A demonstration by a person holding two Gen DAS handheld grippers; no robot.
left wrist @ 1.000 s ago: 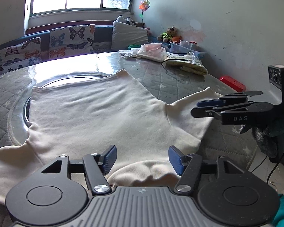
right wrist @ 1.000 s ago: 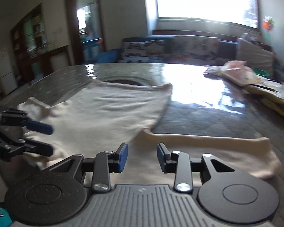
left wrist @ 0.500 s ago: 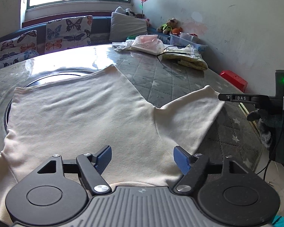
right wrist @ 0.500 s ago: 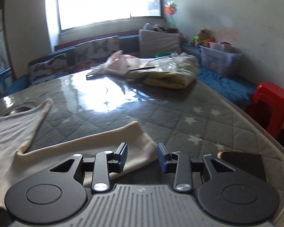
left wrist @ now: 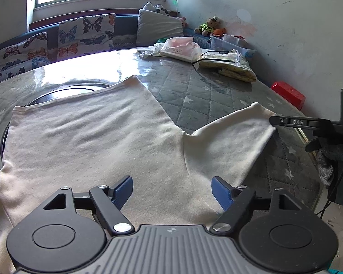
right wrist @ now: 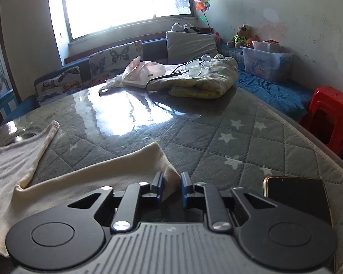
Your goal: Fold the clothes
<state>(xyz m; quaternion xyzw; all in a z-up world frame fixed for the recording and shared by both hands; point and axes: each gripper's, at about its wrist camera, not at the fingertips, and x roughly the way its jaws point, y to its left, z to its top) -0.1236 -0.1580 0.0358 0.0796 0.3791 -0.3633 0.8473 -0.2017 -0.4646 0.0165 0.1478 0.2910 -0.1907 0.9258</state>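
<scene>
A cream long-sleeved shirt (left wrist: 89, 137) lies flat on the grey quilted table (left wrist: 208, 91), its right sleeve (left wrist: 231, 141) stretched toward the table's right edge. My left gripper (left wrist: 172, 190) is open and empty, hovering over the shirt near the collar end. My right gripper (right wrist: 171, 188) has its blue pads close together around the cuff corner of the sleeve (right wrist: 103, 178). In the left wrist view the right gripper (left wrist: 274, 123) shows at the sleeve's cuff.
A black phone (right wrist: 297, 196) lies by the table's right edge. A folded yellow garment (right wrist: 201, 80) with glasses and a pink bag (right wrist: 144, 72) sit at the far side. A red stool (right wrist: 331, 111) stands beside the table.
My right gripper swung from the shirt body to the sleeve cuff and closed on it. My left gripper moved forward slightly over the shirt and stays open.
</scene>
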